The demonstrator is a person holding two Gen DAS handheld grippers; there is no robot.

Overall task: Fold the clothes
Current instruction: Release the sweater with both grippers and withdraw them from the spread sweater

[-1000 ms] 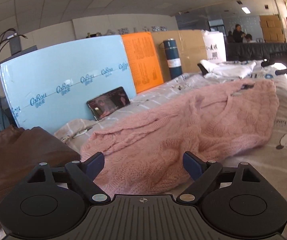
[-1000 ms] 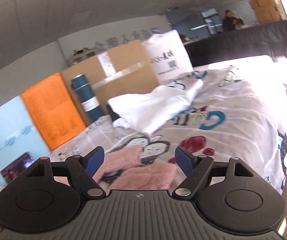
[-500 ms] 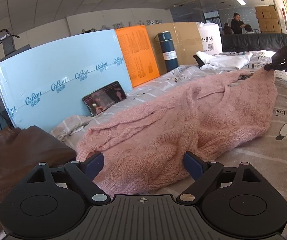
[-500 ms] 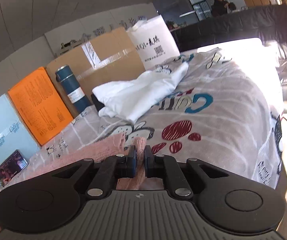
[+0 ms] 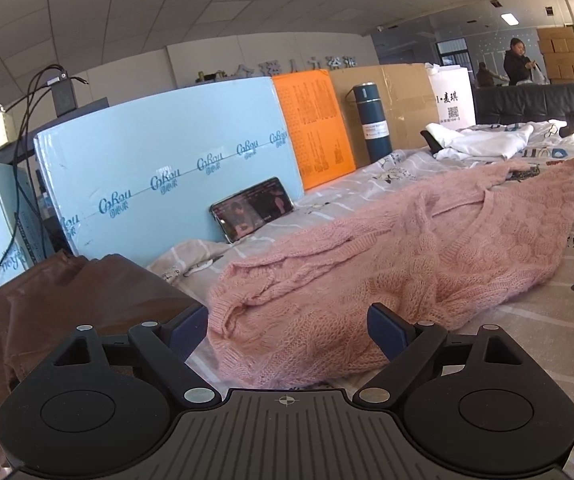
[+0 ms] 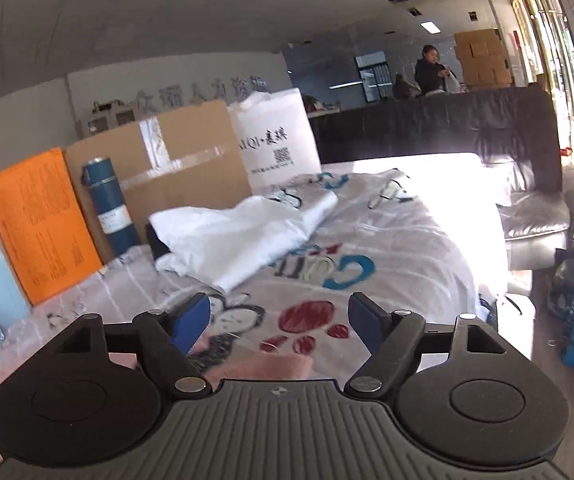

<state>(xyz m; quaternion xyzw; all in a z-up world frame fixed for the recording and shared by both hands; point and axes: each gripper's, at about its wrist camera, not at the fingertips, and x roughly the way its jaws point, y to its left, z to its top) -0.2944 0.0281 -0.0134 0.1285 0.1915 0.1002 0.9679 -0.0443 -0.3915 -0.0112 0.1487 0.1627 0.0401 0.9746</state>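
Observation:
A pink knitted sweater (image 5: 399,256) lies spread on the bed sheet, stretching from just ahead of me to the far right. My left gripper (image 5: 287,326) is open and empty, just short of the sweater's near hem. My right gripper (image 6: 279,320) is open and empty above the sheet; the sweater's far corner (image 6: 275,364) lies just below and behind its fingers. A white garment (image 6: 231,240) lies crumpled further along the bed; it also shows in the left wrist view (image 5: 483,142).
A phone (image 5: 253,212) leans on a light blue board (image 5: 159,176). An orange board (image 5: 315,120), a blue flask (image 6: 109,210) and a cardboard box (image 6: 175,156) line the bed's back. A brown garment (image 5: 59,304) lies left. The bed edge (image 6: 487,264) drops right.
My right gripper, shut on the sweater's corner half a second ago, has opened and let it go. The left gripper stayed open and pulled back slightly from the hem.

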